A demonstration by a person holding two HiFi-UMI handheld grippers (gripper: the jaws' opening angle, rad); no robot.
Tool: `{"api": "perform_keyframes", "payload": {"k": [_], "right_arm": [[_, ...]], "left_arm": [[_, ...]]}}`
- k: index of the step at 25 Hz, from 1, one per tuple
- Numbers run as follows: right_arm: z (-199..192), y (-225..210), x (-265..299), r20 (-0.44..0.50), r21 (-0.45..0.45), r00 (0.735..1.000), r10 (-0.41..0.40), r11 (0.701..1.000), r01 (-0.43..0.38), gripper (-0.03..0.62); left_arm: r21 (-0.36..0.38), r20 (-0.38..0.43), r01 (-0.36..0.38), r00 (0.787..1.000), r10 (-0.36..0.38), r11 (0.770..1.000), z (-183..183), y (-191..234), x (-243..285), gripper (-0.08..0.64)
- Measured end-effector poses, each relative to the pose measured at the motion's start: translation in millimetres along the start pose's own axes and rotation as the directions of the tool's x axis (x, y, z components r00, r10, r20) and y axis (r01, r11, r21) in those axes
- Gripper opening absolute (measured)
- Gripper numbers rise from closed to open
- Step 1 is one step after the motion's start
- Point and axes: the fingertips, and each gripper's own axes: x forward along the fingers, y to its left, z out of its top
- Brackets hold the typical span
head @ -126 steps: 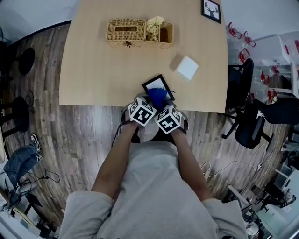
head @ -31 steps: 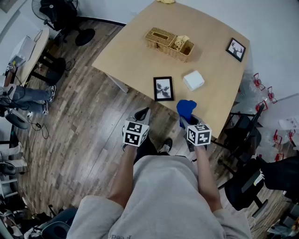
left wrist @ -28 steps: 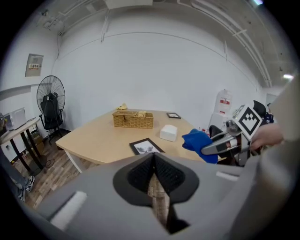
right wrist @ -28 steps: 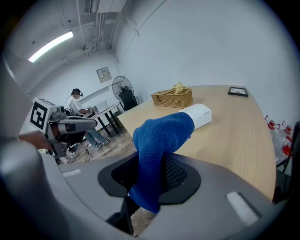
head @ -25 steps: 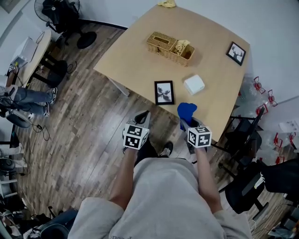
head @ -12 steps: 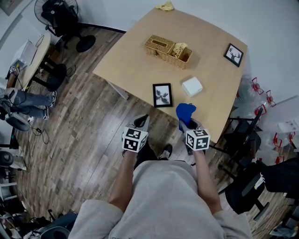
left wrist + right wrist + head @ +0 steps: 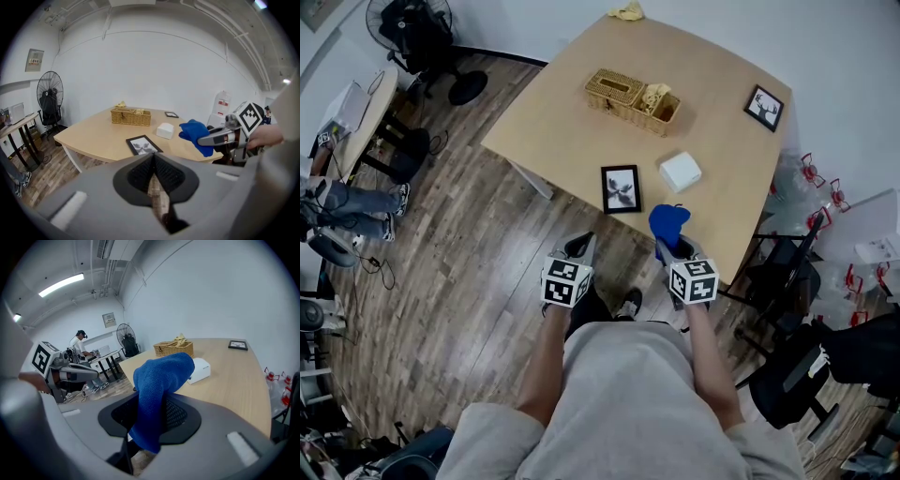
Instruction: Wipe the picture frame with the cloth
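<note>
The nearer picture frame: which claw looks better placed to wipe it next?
Probably right: the right claw grips the blue cloth close to the nearer picture frame; the left claw is shut and empty.

two picture frames, one cloth, one basket, one box

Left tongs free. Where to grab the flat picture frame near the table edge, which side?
Probably the near border of the picture frame, coming in low from the person's side. It lies flat on the table, so only a thin rim offers itself, and that end is nearest the table edge and the left tongs, now shut and empty.
</note>
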Motion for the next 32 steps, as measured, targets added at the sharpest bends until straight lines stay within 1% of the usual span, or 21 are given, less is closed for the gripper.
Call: {"api": "perform_keyframes", "payload": {"k": [3,10,19,32], "right_arm": [[1.4,-3.1,-0.4,0.003,0.000,1.000,-0.005,1.000,0.005,0.106],[1.0,2.7,2.4,-0.008,-0.027,1.000,0.013,1.000,-0.014,0.106],[0.6,-0.2,2.3,-0.015,-0.027,1.000,0.016,0.999,-0.016,0.106],[-3.1,-9.4,-2.6,-0.019,-0.015,1.000,0.005,1.000,-0.005,0.106]], "left_arm": [[0.003,-0.001,0.004,1.000,-0.004,1.000,2.3,-1.3,2.0,0.052],[-0.004,-0.002,0.000,1.000,0.000,1.000,2.3,-0.6,1.0,0.052],[-0.011,-0.007,-0.004,1.000,0.004,1.000,1.4,-0.9,3.1,0.052],[0.002,-0.012,0.010,1.000,-0.010,1.000,6.6,-10.7,10.4,0.052]]}}
